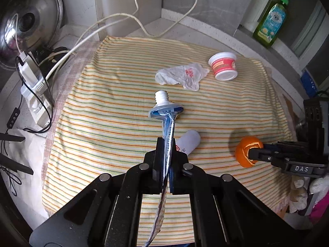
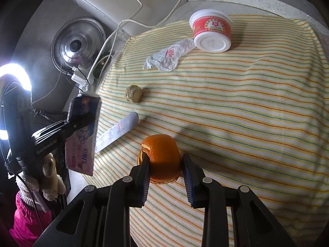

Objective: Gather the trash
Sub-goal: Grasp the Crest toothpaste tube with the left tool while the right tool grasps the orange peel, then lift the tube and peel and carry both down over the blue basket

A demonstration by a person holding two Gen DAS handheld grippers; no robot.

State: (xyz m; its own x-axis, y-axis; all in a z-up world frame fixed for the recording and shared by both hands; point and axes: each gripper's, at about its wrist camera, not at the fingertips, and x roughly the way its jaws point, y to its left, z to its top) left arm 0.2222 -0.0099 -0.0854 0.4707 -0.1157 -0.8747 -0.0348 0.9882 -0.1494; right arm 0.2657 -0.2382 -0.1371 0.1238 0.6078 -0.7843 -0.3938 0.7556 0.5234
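Note:
My left gripper is shut on a flattened toothpaste tube with no cap and holds it above the striped cloth; the tube also shows in the right wrist view. My right gripper grips an orange peel, its left finger inside the peel and its right finger against the outside; the peel also shows in the left wrist view. On the cloth lie a crumpled plastic wrapper, an upturned red and white cup, a white tube and a small brown lump.
A steel pot lid leans at the back left beside a white power strip with cables. A green soap bottle stands on the ledge at the back right. A bright ring lamp is at the left.

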